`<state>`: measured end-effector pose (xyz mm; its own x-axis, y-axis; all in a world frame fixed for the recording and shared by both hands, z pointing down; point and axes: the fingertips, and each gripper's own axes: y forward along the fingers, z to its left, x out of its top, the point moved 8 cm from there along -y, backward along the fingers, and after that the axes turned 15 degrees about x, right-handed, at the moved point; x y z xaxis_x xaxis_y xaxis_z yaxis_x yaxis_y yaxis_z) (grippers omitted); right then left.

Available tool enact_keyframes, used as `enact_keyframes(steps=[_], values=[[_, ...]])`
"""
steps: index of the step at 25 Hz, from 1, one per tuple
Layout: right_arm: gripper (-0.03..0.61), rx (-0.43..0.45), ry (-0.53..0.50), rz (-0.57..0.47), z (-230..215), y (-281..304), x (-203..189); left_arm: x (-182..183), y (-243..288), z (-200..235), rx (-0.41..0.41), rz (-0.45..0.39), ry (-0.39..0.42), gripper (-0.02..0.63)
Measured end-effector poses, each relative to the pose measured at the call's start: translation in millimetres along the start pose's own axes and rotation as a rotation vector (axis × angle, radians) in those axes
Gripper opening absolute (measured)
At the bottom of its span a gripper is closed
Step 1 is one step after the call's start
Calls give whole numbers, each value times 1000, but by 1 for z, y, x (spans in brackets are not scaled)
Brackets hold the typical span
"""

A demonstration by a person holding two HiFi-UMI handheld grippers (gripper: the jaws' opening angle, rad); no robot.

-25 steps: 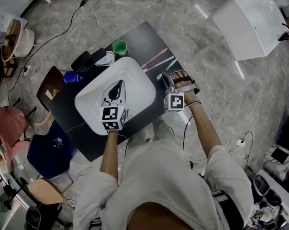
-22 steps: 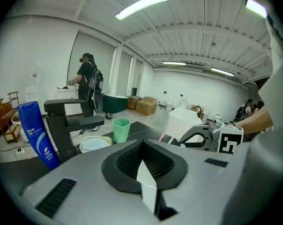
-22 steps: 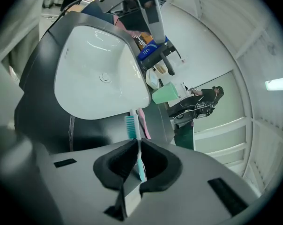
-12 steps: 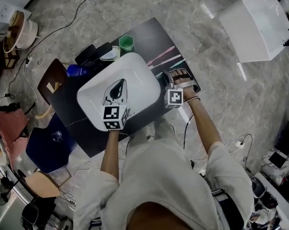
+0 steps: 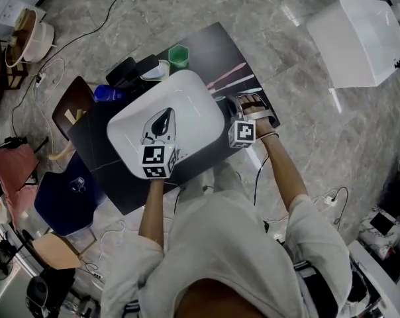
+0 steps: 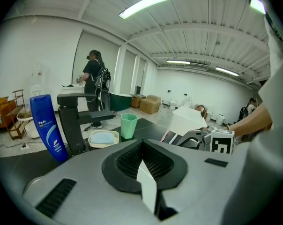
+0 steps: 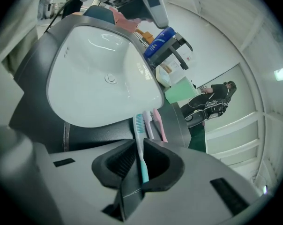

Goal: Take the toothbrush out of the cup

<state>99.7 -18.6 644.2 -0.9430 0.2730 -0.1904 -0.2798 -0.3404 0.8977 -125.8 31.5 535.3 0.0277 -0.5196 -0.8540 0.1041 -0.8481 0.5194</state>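
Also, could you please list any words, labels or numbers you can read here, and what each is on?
Blue bottle: white print on its label, too small to read.
Marker cubes: black-and-white square patterns, no letters or digits.
No other text is legible in any view.

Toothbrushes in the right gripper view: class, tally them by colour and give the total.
teal toothbrush: 1
lilac toothbrush: 1
pink toothbrush: 1
Total: 3
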Motion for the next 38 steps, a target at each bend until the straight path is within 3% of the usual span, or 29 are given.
enact_keyframes(steps=[8, 16, 21, 26, 34, 38], values=[[169, -9, 101, -55, -7, -10, -6, 1, 0, -4, -7, -3, 2, 25], [104, -75, 251, -116, -13, -31, -10, 4, -2, -6, -5, -12, 0, 25], [28, -108, 432, -184, -18, -42, -13, 8, -4, -6, 4, -21, -1, 25], [12, -106, 635, -274, -19, -52, -14, 11, -11, -4, 17, -32, -1, 25], [12, -52, 1108, -606, -34, -74, -11, 19, -24, 2, 45, -62, -7, 25], [12, -74, 1187, -718, -41, -94, -6, 25, -33, 6, 63, -80, -18, 25]])
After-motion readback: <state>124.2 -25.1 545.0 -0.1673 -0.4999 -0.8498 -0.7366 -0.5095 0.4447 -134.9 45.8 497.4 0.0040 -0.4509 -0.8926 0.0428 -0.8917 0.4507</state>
